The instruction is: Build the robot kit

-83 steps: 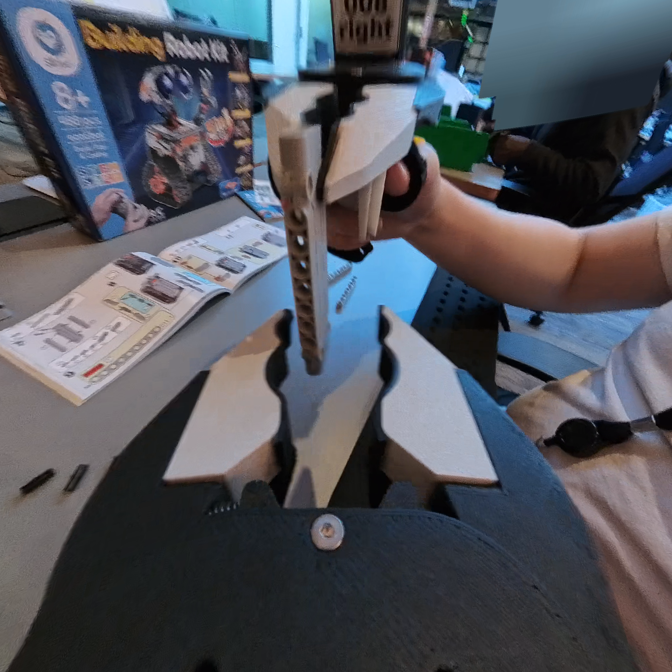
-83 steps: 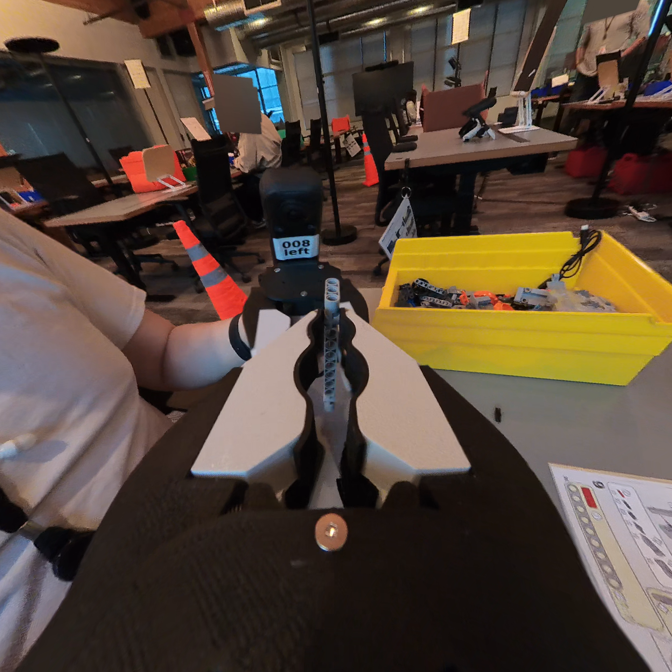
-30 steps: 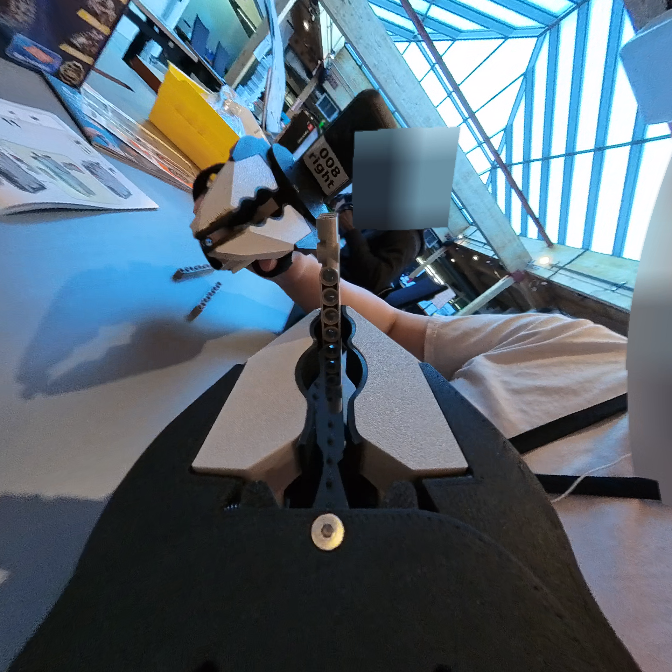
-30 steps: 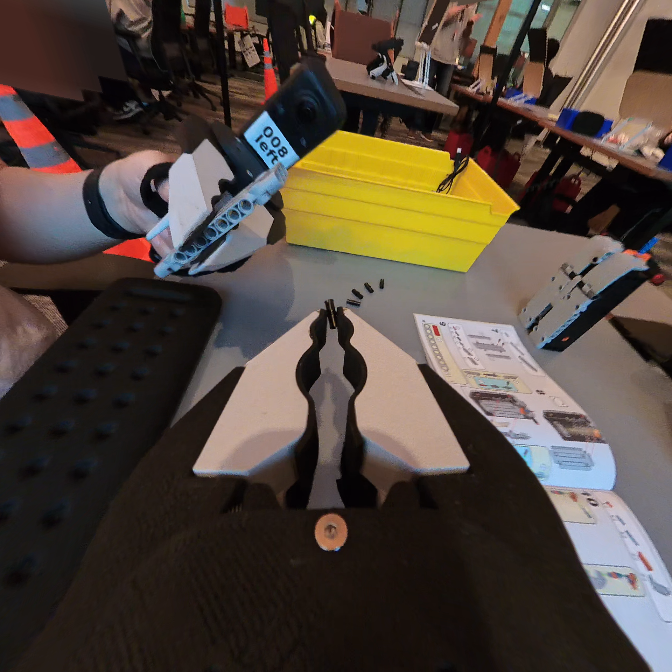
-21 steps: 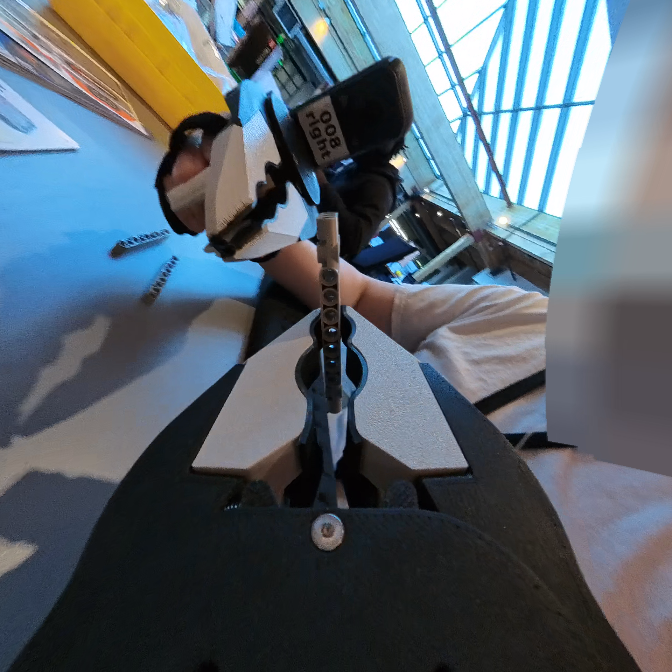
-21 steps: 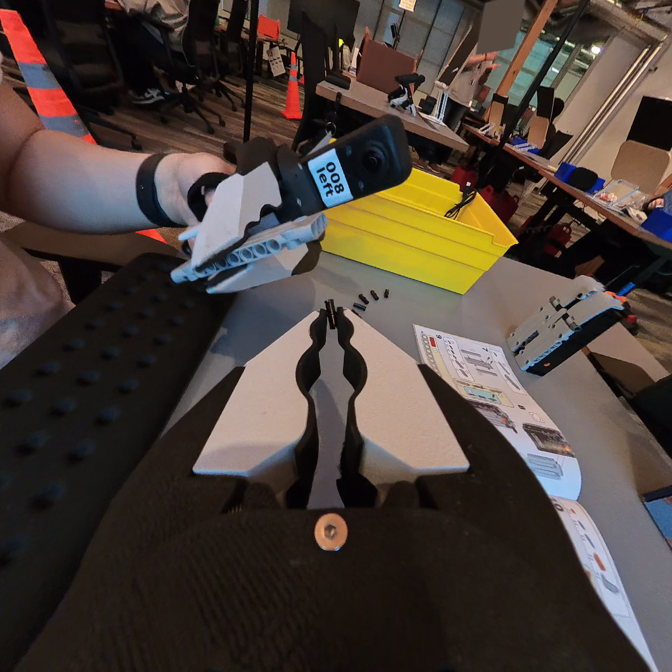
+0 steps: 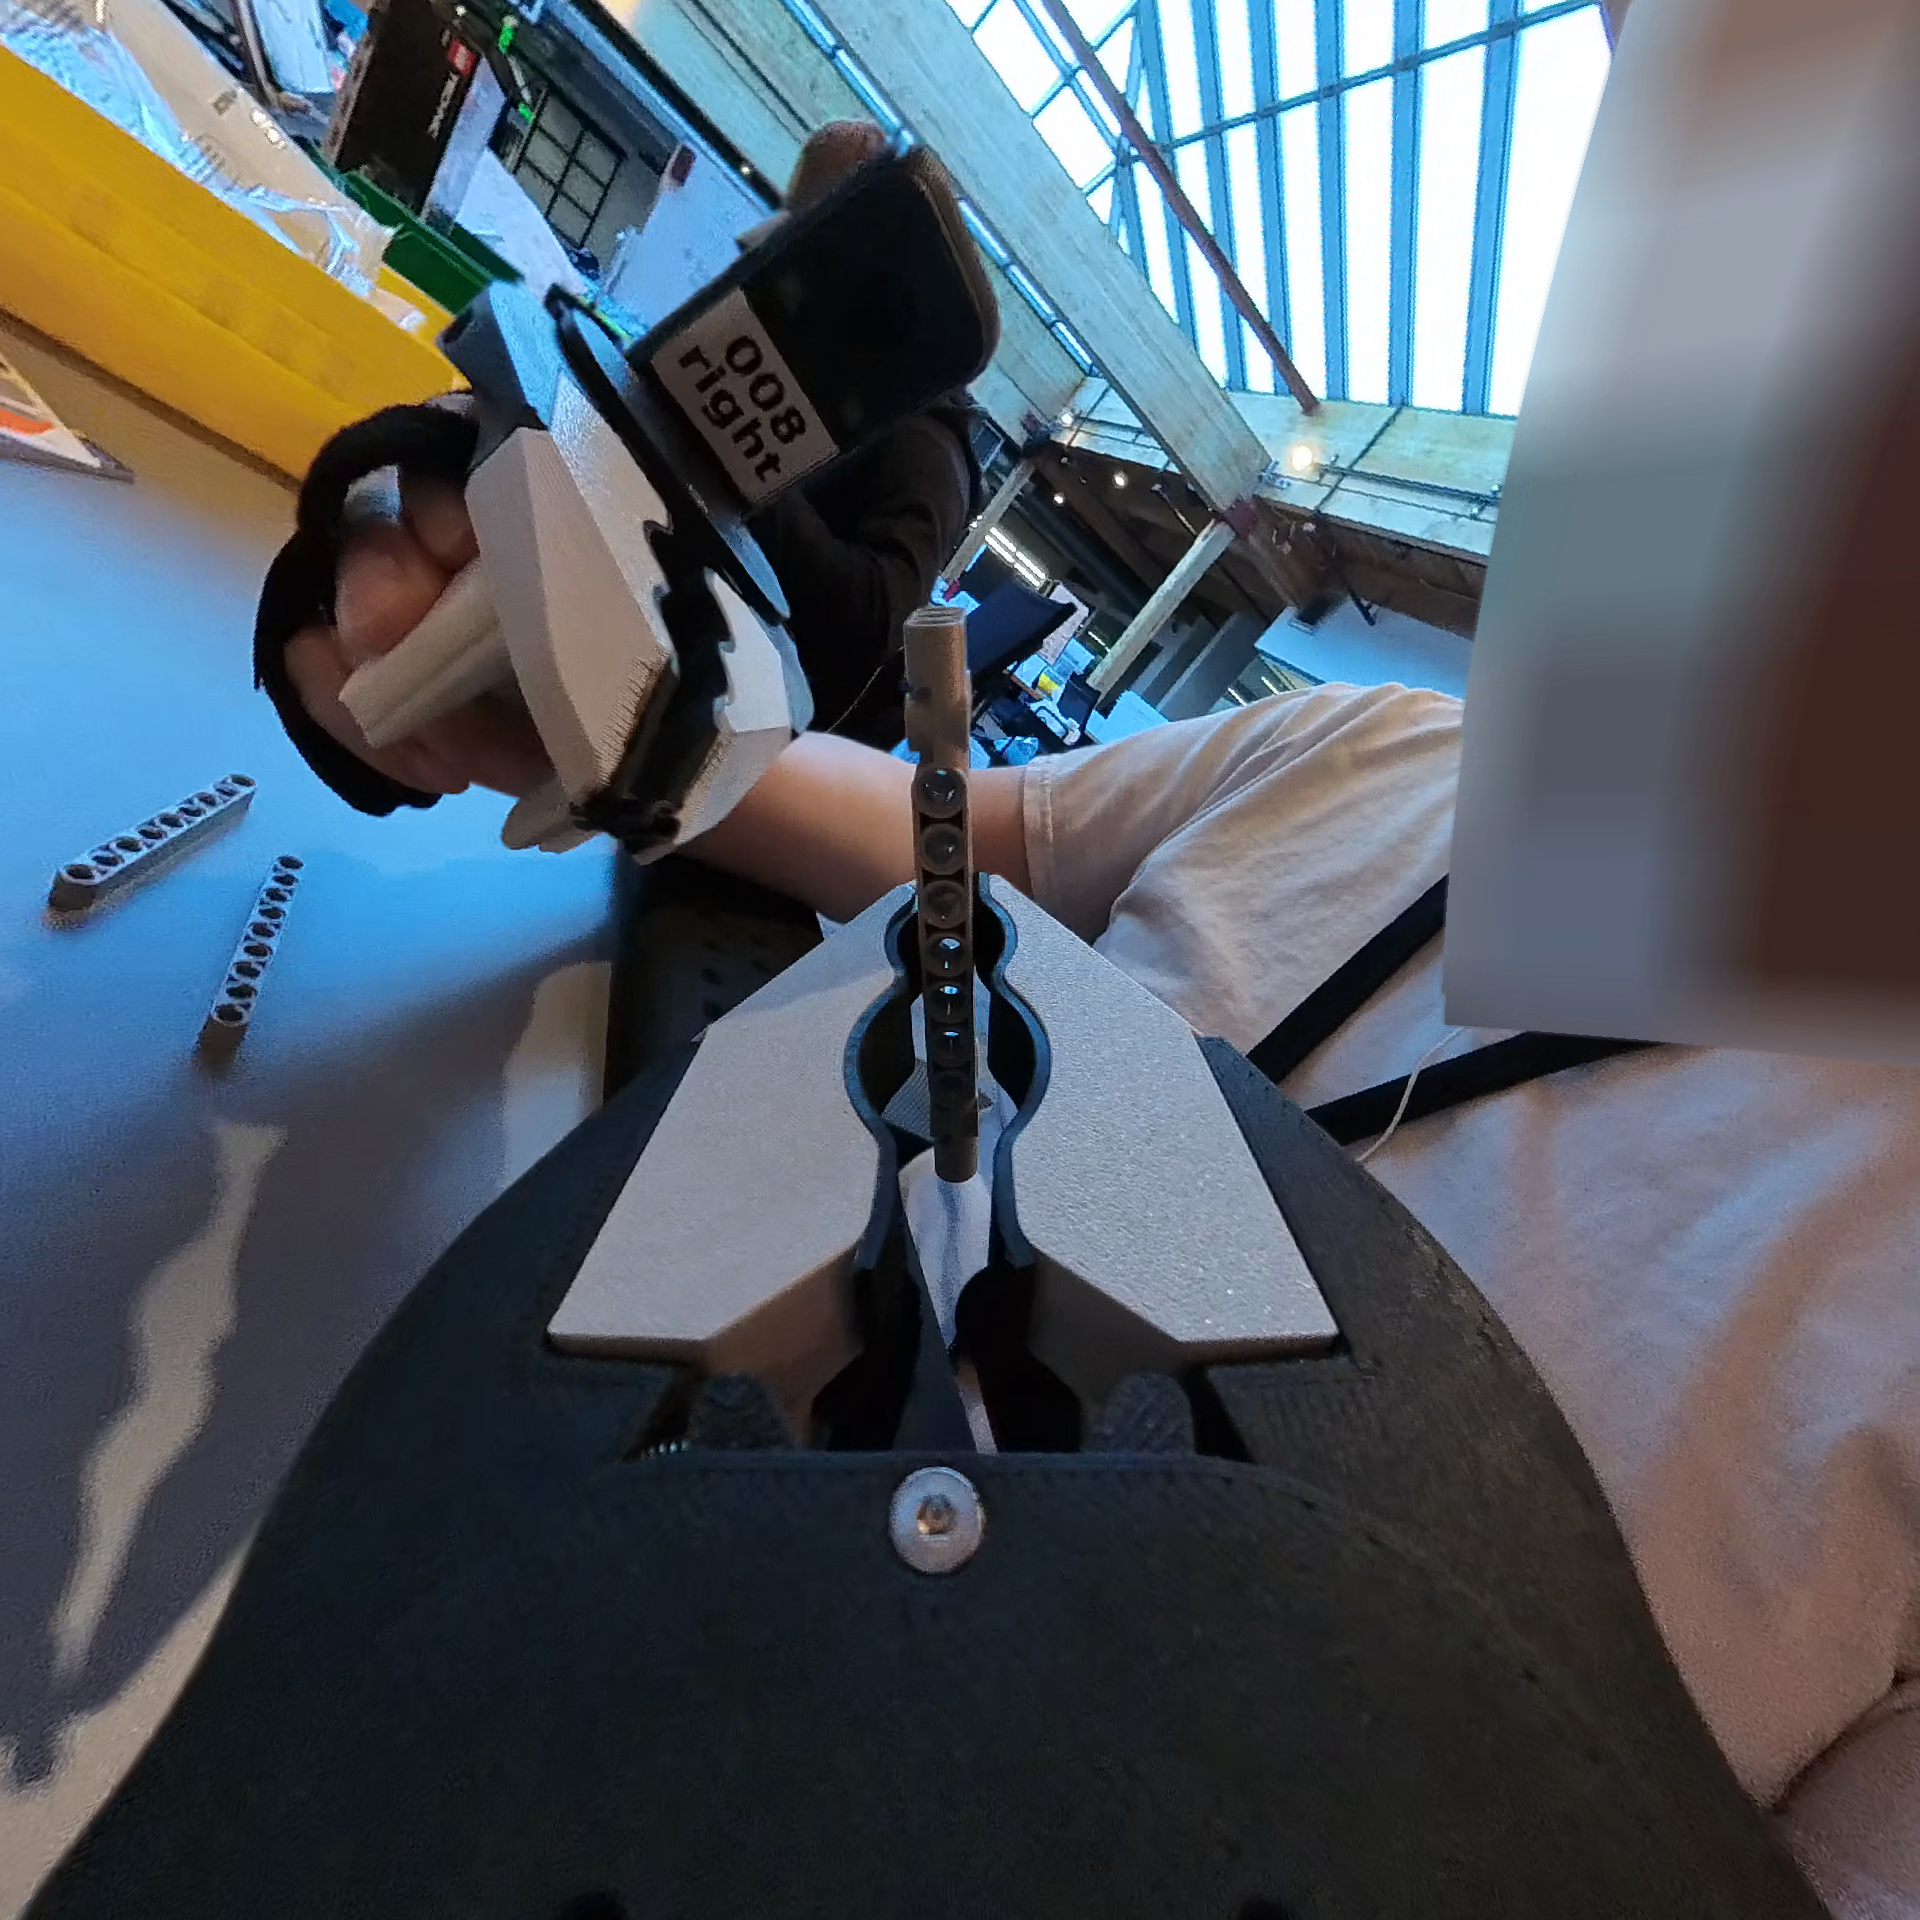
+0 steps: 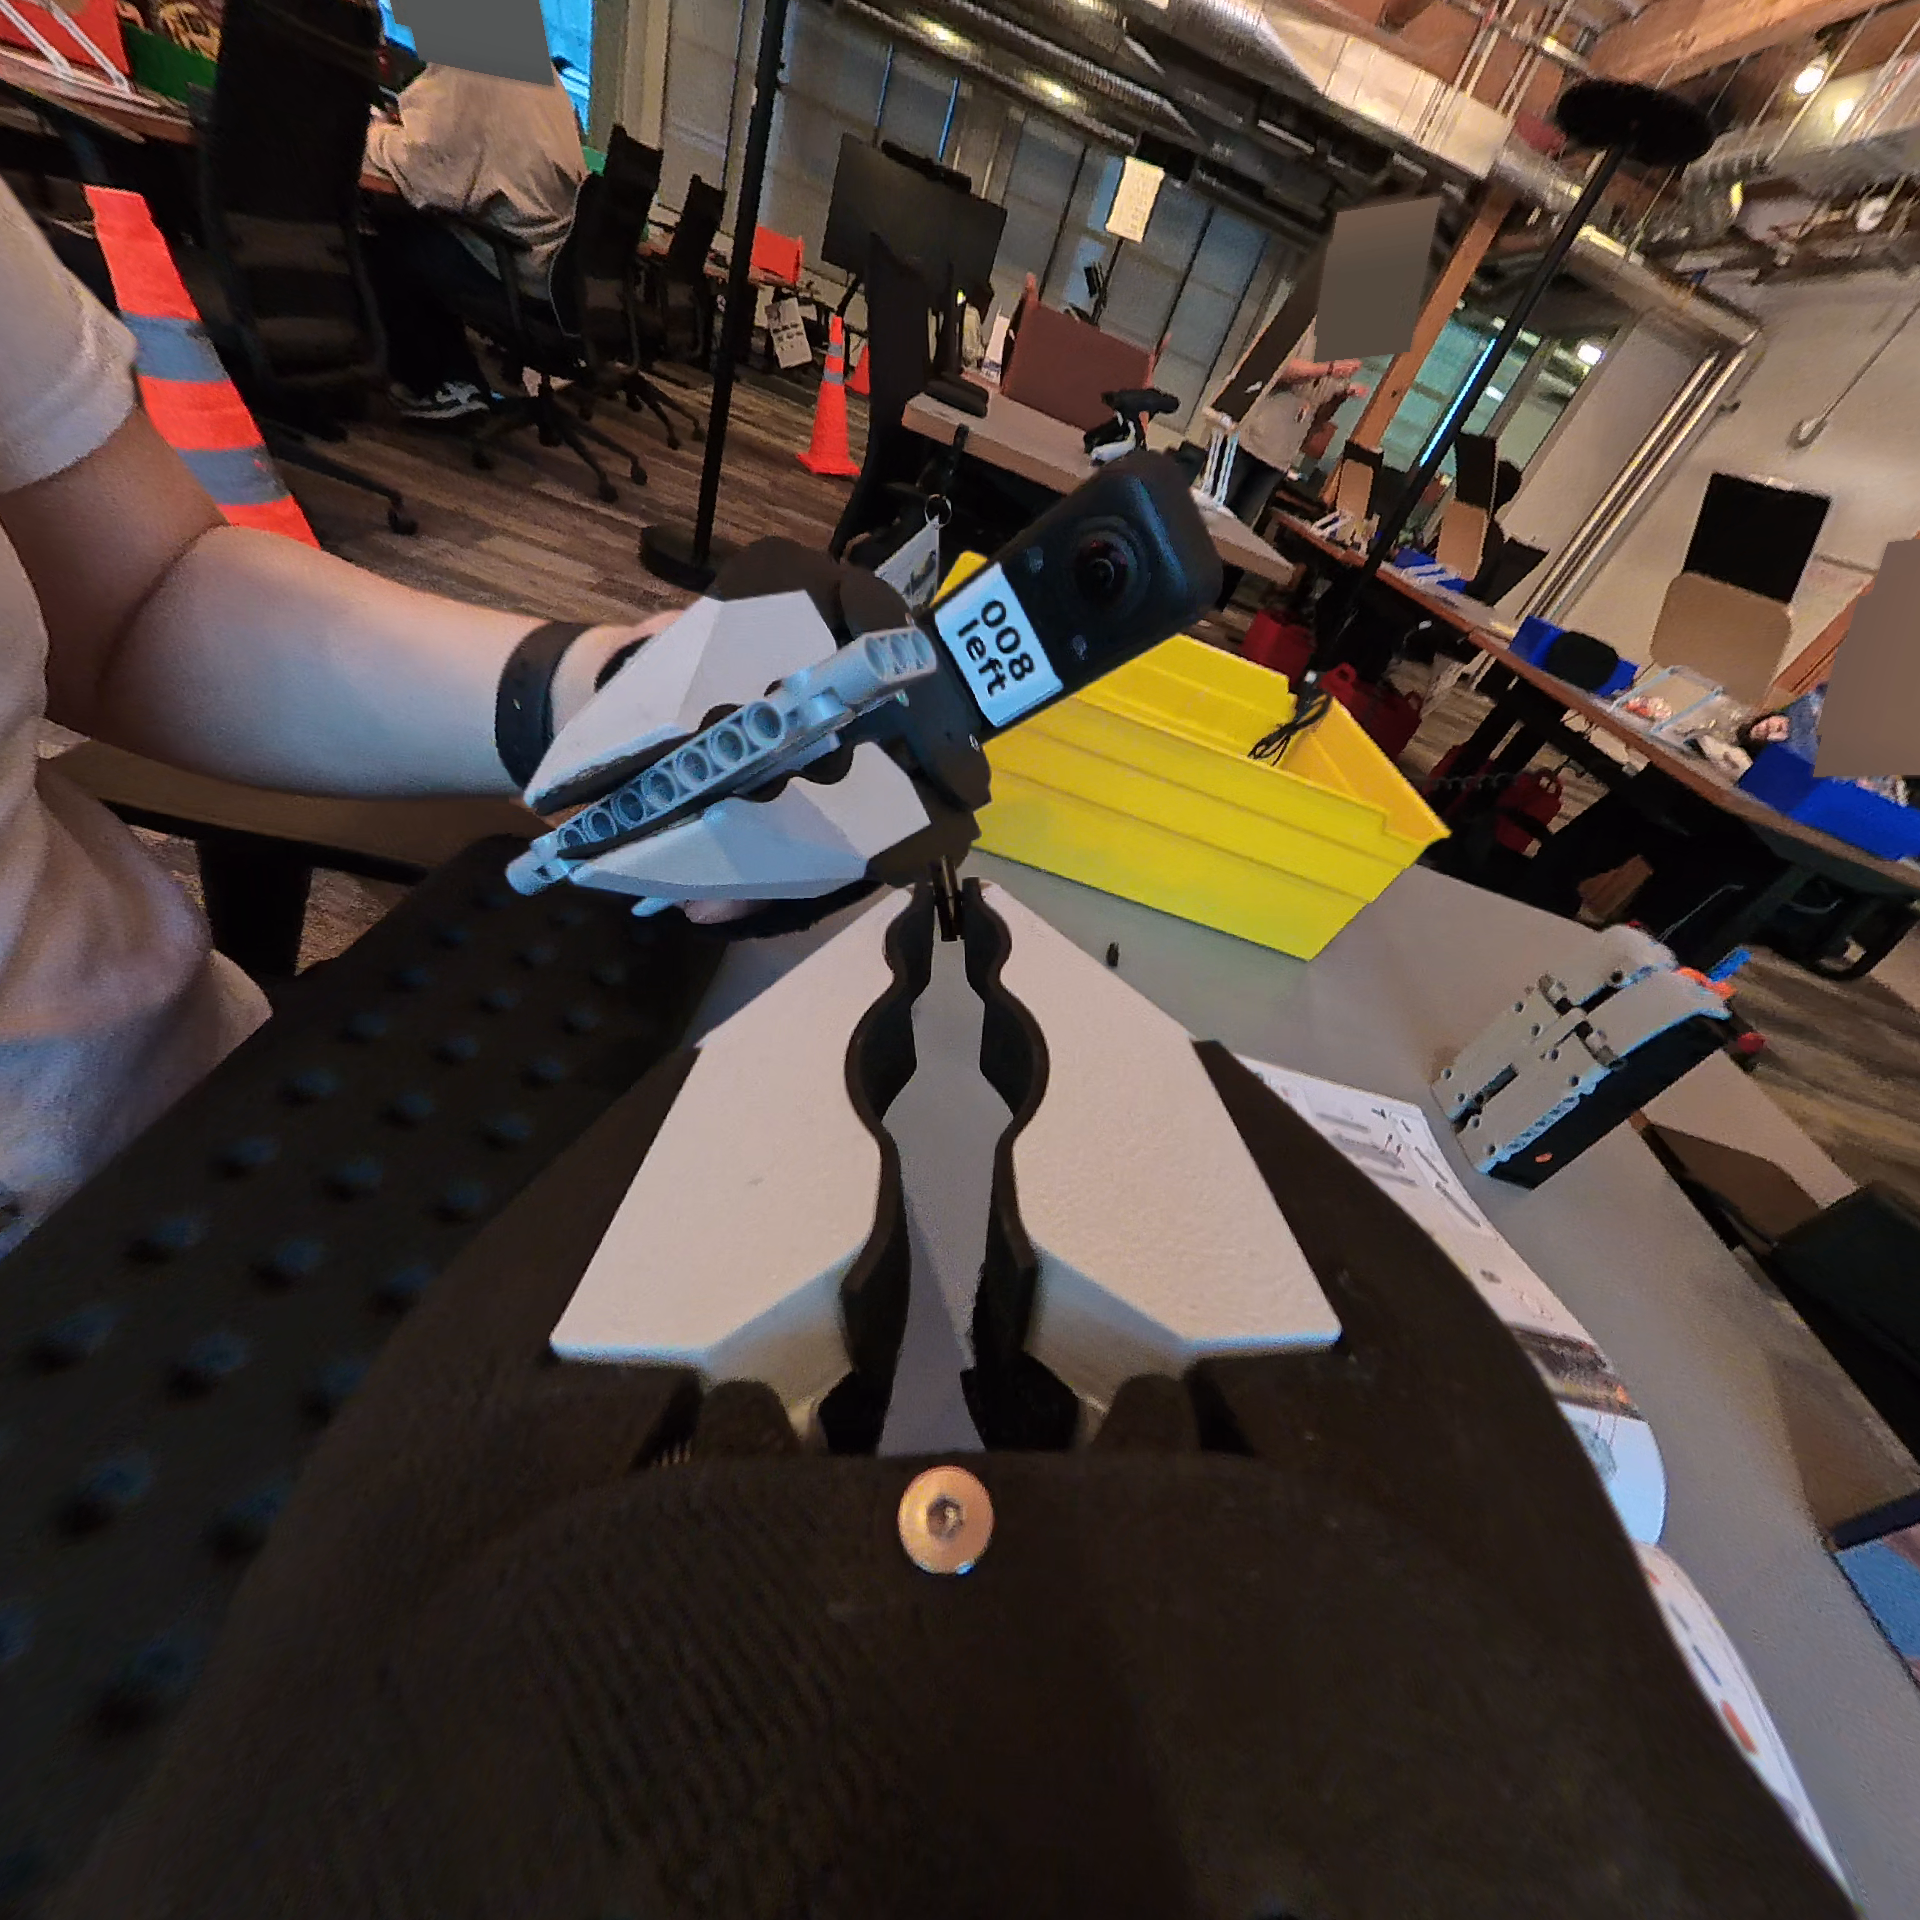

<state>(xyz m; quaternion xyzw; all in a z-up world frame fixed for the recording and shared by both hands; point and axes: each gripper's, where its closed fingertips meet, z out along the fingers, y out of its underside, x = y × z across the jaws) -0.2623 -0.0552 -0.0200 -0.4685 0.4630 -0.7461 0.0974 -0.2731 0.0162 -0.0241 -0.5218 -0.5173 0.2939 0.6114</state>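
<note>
The left tool [image 7: 940,914] is closed on a rigid grey holed beam [image 7: 938,883], held raised above the smooth worktop [image 7: 312,1039]. The right tool [image 8: 943,906] is pinched on a small black pin [image 8: 945,902]; such a slim, slick piece could be twisted loose and dropped.

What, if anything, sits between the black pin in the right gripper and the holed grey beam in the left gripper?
No separate object. The left wrist view shows open air between the right gripper and the beam. The right wrist view shows the pin just below the left gripper's black base.
</note>
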